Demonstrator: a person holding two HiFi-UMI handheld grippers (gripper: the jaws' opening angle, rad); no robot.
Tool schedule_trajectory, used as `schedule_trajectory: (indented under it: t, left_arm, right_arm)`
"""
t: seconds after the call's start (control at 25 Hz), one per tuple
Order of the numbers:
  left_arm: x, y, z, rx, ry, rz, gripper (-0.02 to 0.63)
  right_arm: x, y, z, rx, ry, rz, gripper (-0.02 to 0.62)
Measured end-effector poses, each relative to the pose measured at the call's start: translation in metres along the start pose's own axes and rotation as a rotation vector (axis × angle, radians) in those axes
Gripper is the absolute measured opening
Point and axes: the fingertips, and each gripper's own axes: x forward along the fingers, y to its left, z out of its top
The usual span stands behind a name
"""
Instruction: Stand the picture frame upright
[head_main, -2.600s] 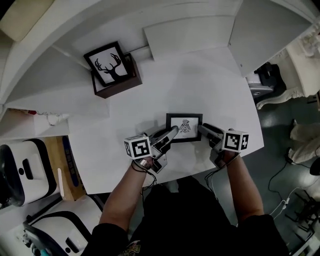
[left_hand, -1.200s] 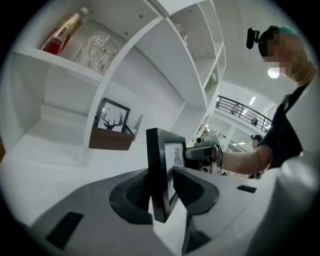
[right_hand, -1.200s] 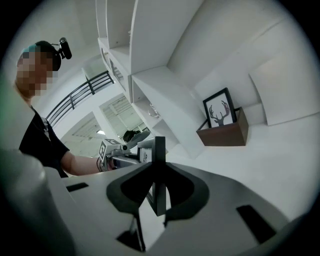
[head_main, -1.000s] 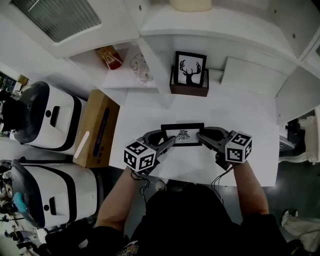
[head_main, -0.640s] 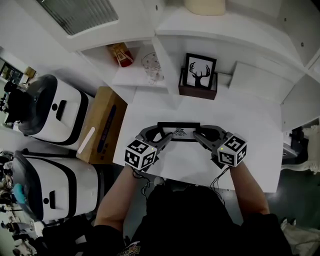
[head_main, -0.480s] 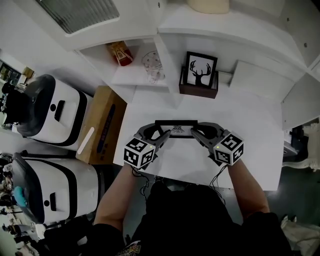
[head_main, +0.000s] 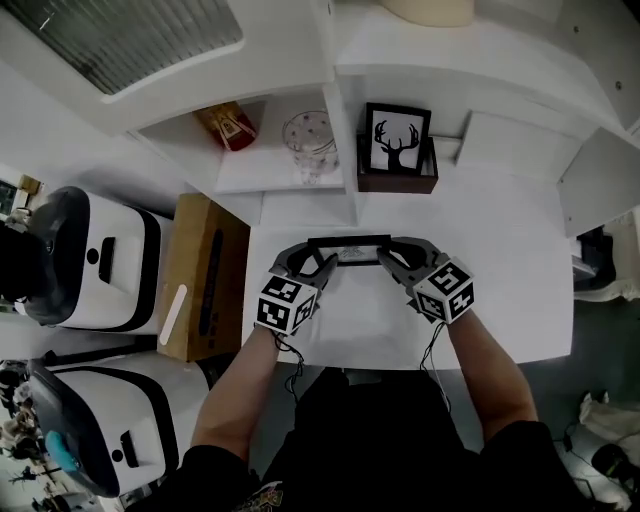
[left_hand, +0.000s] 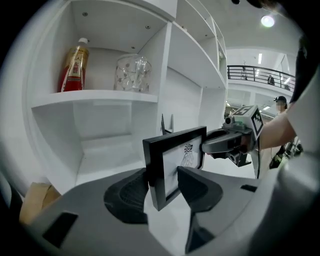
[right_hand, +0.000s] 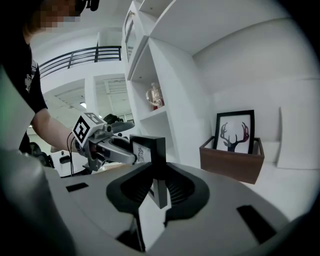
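Left tool, jaws just opening, loose astride picture frame; right tool clamped on it.

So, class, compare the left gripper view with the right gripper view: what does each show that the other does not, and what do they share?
Only the left gripper view: the right gripper clamped on the far end of the picture frame, and the bottle and glass seen plainly on the shelving. Only the right gripper view: the left gripper, whose jaws have just been opening around the frame's other end, and the antler print in its wooden box. Both: the black frame on edge, and the white shelving.
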Motion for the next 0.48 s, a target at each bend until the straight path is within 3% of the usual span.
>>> schedule_trajectory:
  t: [0.24, 0.48]
  left_arm:
    - [0.023, 0.029, -0.013, 0.049, 0.023, -0.005, 0.186]
    - [0.048, 0.050, -0.024, 0.047, 0.028, -0.026, 0.186]
  right_arm:
    - [0.031, -0.018, -0.018, -0.008, 0.050, -0.079, 0.071]
    - [0.054, -0.037, -0.030, 0.006, 0.085, -0.128, 0.071]
